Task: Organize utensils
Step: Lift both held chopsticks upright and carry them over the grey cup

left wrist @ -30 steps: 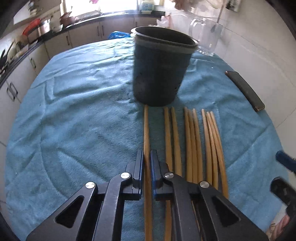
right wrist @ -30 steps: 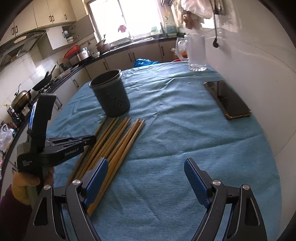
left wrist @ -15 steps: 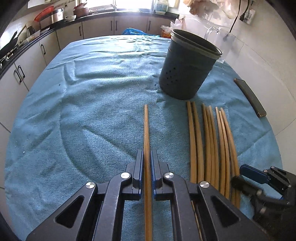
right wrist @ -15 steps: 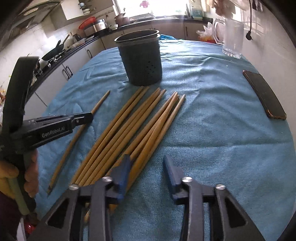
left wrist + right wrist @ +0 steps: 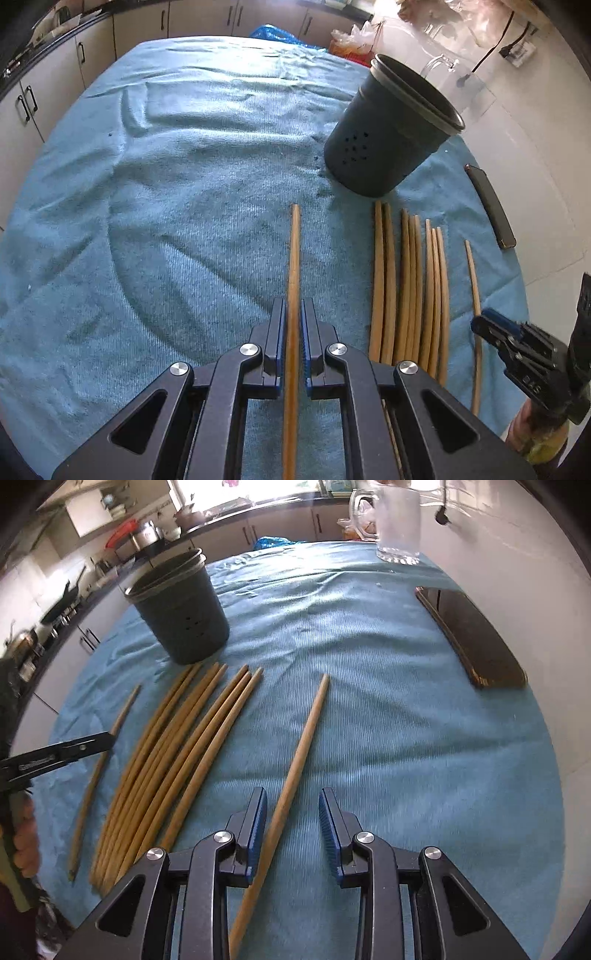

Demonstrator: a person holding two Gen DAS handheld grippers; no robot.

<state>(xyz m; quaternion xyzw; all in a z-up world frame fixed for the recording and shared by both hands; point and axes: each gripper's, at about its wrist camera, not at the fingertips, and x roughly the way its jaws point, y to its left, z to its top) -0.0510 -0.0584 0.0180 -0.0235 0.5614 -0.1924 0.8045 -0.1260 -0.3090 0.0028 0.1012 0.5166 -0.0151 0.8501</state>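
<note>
My left gripper (image 5: pixel 292 339) is clenched on one chopstick (image 5: pixel 294 258), pulled left of the bundle (image 5: pixel 408 288); my right gripper (image 5: pixel 291 830) straddles another chopstick (image 5: pixel 303 734) now apart from the bundle, fingers narrowed but not pressing; the holder (image 5: pixel 184 609) stands beyond; phone (image 5: pixel 472 635) and jug (image 5: pixel 397 520) flank the tabletop (image 5: pixel 369 720).

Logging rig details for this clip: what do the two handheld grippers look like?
Both the left gripper and the right gripper are black, with angular linkage arms, triangular cut-outs and silver round pivot bolts. Their fingers carry ribbed blue pads. The right gripper's side shows small white lettering, unreadable.
</note>
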